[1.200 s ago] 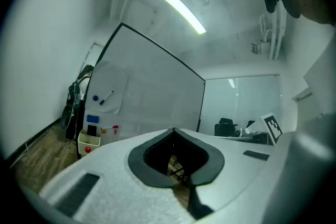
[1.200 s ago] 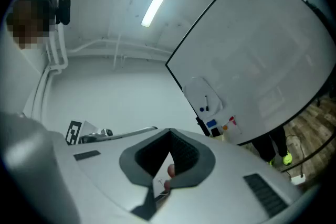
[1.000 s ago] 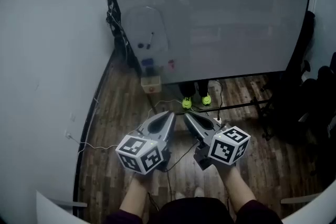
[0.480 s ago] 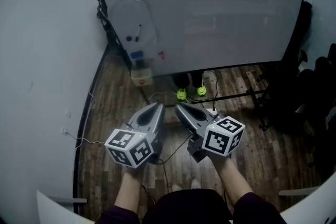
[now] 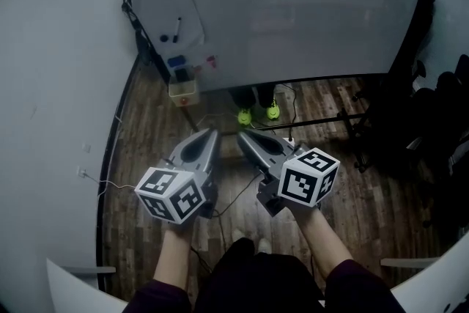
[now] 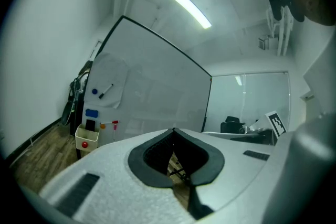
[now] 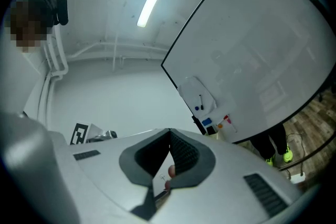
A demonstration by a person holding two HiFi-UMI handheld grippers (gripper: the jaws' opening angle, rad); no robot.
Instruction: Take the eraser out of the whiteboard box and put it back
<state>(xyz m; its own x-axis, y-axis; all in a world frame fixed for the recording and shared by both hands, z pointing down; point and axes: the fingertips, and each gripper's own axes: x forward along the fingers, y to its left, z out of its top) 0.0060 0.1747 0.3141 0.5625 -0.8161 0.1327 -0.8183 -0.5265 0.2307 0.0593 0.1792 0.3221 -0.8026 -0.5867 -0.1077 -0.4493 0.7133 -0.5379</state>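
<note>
A cream whiteboard box (image 5: 183, 89) hangs at the lower left corner of the whiteboard (image 5: 293, 4). A dark block that looks like the eraser (image 6: 90, 125) stands in the box (image 6: 86, 138). A blue pad (image 5: 176, 61) sticks to the board just above. Both grippers hover side by side over the floor, well short of the box. My left gripper (image 5: 207, 134) is shut and empty, its tips meeting (image 6: 174, 130). My right gripper (image 5: 242, 134) is also shut with nothing in it (image 7: 169, 131). In the right gripper view the box is mostly hidden behind the jaw.
A white sheet with a marker (image 5: 174, 11) is stuck on the board's left side. A person's yellow-green shoes (image 5: 255, 113) show under the board. Cables (image 5: 110, 183) run over the wooden floor. The wall (image 5: 51, 84) curves on the left; dark chairs (image 5: 440, 121) stand right.
In the head view the board and box have slid up and to the left. Both grippers stay shut and side by side, drifting left in the picture.
</note>
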